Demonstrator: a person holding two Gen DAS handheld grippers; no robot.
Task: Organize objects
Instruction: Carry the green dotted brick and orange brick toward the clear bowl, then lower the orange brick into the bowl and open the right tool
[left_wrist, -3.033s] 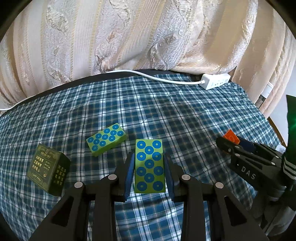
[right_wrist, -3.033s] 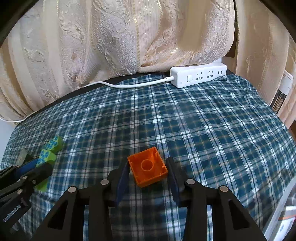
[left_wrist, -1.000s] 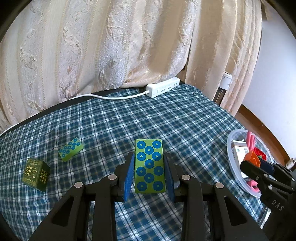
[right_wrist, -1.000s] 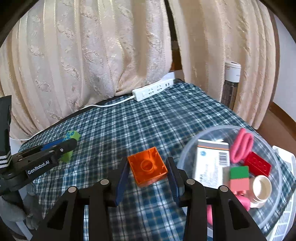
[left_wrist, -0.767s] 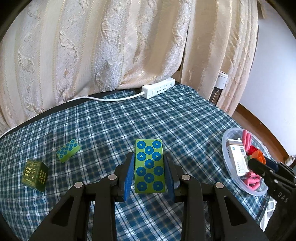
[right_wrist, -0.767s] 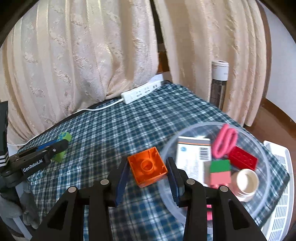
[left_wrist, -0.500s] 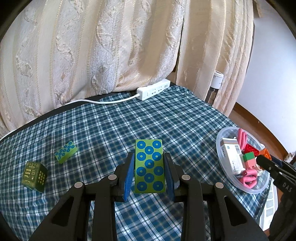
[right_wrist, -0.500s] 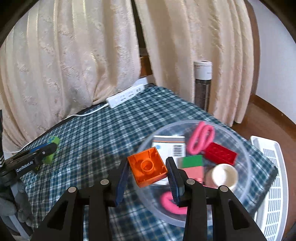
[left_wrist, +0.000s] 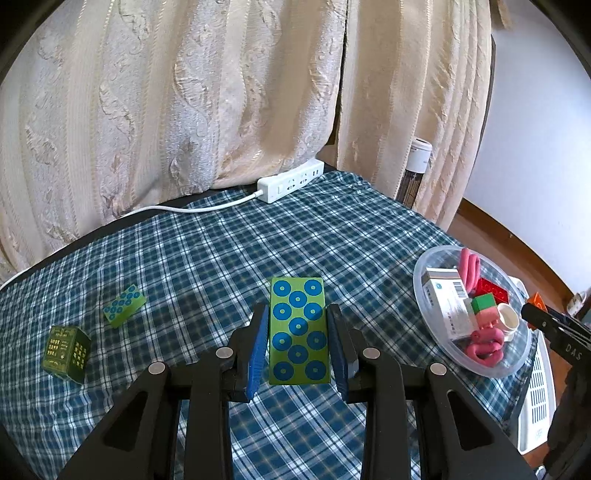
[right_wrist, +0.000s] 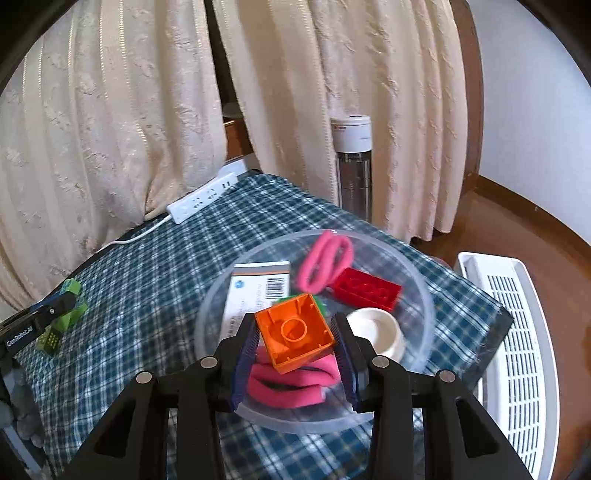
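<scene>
My left gripper (left_wrist: 298, 332) is shut on a green block with blue dots (left_wrist: 298, 328), held above the checked cloth. My right gripper (right_wrist: 295, 332) is shut on an orange brick (right_wrist: 295, 330), hollow side up, and hangs over the clear plastic bowl (right_wrist: 424, 295). The bowl holds a white carton (right_wrist: 255, 291), pink loops (right_wrist: 325, 258), a red brick (right_wrist: 365, 290), a white cup (right_wrist: 376, 332) and a green piece mostly hidden behind the orange brick. In the left wrist view the bowl (left_wrist: 421, 280) sits at the right, with the right gripper's tip (left_wrist: 535, 314) and orange brick (left_wrist: 536, 301) beside it.
A smaller green dotted block (left_wrist: 123, 305) and a dark green box (left_wrist: 66, 349) lie on the cloth at the left. A white power strip (left_wrist: 291, 181) with its cord lies at the back by the curtain. A white slatted appliance (right_wrist: 513, 354) stands off the table's right edge.
My right gripper has carried the orange brick rightward from beside the bowl to over its middle. The left gripper with its green block has drifted slightly; the bowl shows more fully in its view.
</scene>
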